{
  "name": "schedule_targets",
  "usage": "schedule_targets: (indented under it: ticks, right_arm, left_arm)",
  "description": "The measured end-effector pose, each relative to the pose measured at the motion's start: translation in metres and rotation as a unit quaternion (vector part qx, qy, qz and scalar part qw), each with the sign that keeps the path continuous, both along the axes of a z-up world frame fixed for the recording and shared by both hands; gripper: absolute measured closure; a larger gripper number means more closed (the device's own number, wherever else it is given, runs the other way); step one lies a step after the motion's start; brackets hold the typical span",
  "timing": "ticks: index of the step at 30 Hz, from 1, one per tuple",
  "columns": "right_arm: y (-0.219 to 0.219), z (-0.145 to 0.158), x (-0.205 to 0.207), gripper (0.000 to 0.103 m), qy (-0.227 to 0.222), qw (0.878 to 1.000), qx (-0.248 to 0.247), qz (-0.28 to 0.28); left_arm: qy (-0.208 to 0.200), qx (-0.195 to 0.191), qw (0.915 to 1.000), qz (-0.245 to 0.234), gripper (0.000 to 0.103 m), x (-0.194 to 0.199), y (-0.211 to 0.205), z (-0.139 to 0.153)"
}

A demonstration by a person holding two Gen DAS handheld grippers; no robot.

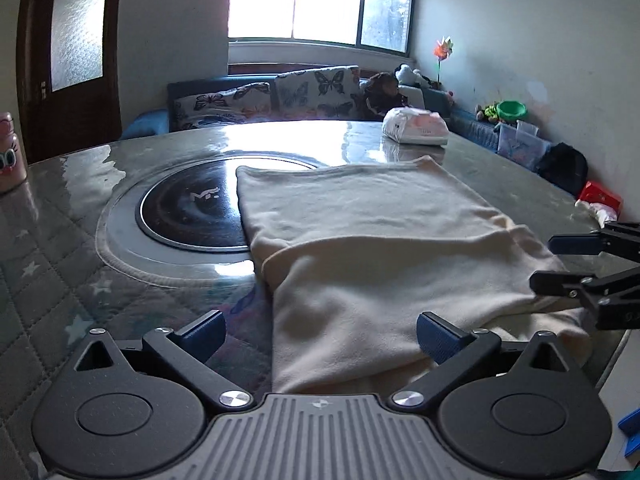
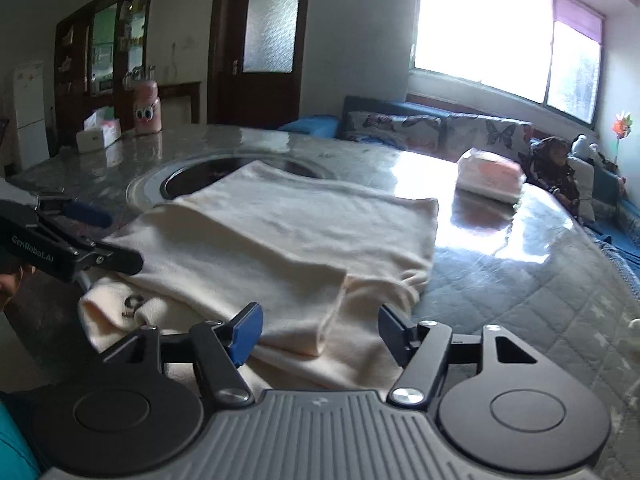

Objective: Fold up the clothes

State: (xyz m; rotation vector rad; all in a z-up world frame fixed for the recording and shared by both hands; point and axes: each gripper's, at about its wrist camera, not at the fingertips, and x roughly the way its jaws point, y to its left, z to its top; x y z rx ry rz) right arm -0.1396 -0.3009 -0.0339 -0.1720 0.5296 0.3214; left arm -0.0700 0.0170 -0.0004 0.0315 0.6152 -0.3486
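On the glass-topped table (image 1: 80, 184) lies 1 cream garment (image 1: 380, 240), partly folded: an upper layer is doubled over a lower one, leaving a step-like edge across the near half. Its far left corner overlaps the round black cooktop (image 1: 188, 208) set into the table centre. From the right wrist view the near left corner of the garment (image 2: 280, 240) shows a small dark printed mark. Left gripper (image 1: 320, 338): jaws wide apart, the garment's near edge between them, nothing clamped. Right gripper (image 2: 318, 332): jaws likewise apart, hovering over the near edge of the cloth, nothing held. Each gripper appears in the other's view, at the frame side, fingers separated. Beyond the garment, 1 soft tissue pack (image 1: 416, 126) sits near the far table edge. Pink bottle with cartoon eyes (image 2: 147, 110) and a tissue box (image 2: 98, 132) stand at the far left corner. Butterfly-print cushions (image 1: 276, 94) line the bench under the window (image 1: 320, 0).
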Motion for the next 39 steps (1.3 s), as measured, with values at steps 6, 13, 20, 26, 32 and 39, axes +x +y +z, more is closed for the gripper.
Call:
schedule_targets:
  ticks: [6,13,20,26,32,39]
  right_arm:
    - [-0.010,-0.006,0.005,0.014,-0.007,0.999,0.005,-0.041]
    - [-0.015,-0.014,0.000,0.000,-0.009,0.998,-0.011,-0.059]
    - [-0.014,-0.012,0.009,0.000,-0.023,0.996,-0.005,-0.081]
    - [-0.015,-0.019,0.009,0.000,-0.015,0.996,-0.019,-0.080]
    - [-0.014,-0.013,0.003,0.000,-0.020,0.997,-0.047,-0.059]
    - [-0.010,-0.008,-0.002,0.000,-0.034,0.996,-0.058,-0.051]
  left_arm:
    - [0.012,-0.022,0.9997,0.006,0.000,0.003,0.002,0.000]
    - [0.006,0.004,1.0000,0.001,0.000,-0.002,-0.006,-0.006]
    - [-0.012,-0.001,0.9999,-0.009,0.000,0.001,-0.012,0.007]
    - [-0.007,0.031,0.9993,-0.018,0.000,-0.001,-0.017,-0.001]
    - [0.000,0.050,0.9985,-0.024,0.000,-0.008,-0.012,-0.005]
    - [0.013,0.042,0.9988,-0.024,0.000,-0.018,-0.001,-0.003]
